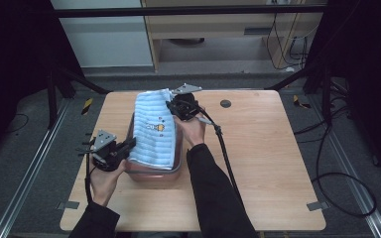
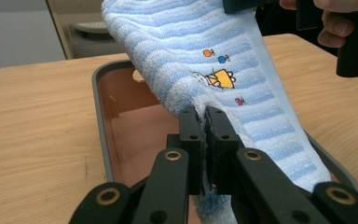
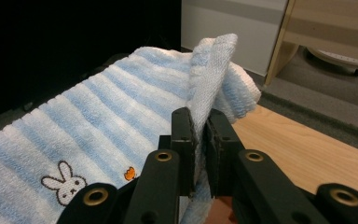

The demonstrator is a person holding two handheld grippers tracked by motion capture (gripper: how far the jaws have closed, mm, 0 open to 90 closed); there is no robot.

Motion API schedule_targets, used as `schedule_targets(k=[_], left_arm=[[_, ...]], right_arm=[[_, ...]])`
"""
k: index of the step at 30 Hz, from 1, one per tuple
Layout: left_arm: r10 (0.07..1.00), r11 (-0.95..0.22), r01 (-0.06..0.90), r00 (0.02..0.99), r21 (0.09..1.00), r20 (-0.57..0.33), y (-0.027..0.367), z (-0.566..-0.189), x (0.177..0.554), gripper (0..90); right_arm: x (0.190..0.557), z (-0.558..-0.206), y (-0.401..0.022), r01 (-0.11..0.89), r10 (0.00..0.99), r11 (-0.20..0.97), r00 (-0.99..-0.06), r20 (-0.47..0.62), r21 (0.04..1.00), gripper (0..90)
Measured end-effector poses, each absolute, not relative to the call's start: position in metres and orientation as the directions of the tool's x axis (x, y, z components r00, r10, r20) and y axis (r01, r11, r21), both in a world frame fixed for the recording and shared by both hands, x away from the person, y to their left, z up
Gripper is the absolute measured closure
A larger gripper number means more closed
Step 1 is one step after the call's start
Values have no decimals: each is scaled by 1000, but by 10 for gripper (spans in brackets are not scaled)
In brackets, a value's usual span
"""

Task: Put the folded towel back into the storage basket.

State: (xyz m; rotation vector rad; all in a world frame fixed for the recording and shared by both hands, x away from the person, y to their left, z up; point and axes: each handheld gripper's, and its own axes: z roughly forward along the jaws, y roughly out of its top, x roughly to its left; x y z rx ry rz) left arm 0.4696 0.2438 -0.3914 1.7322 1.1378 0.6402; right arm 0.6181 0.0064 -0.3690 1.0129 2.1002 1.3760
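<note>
A blue-and-white striped towel (image 1: pixel 154 128) with small cartoon prints is stretched over a pink bin (image 1: pixel 155 174) with a grey rim on the wooden table. My left gripper (image 1: pixel 127 147) is shut on the towel's near left edge (image 2: pixel 205 114), just above the bin's inside (image 2: pixel 135 135). My right gripper (image 1: pixel 172 106) is shut on the towel's far edge (image 3: pixel 205 93), holding it up at the far end of the bin. The towel (image 3: pixel 84 126) sags between the two grippers and hides most of the bin.
The wooden table (image 1: pixel 258 148) has bare surface to the right of the bin and in front of it. A dark round disc (image 1: pixel 225 103) sits near the far edge. The right gripper's cable (image 1: pixel 225 158) trails across the table toward the person.
</note>
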Motion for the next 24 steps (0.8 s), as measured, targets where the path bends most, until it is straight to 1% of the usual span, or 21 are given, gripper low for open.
schedule_targets(k=[12, 15, 24], left_arm=[[900, -181, 450, 434, 874, -37, 239, -408, 471, 861], [901, -204, 460, 434, 864, -18, 239, -414, 471, 861], [902, -225, 482, 432, 847, -7, 237, -424, 471, 861]], right_arm=[[619, -394, 5, 379, 768, 254, -638, 53, 890, 831], [619, -400, 6, 387, 767, 257, -639, 56, 886, 831], [618, -414, 9, 406, 767, 274, -639, 56, 872, 831]])
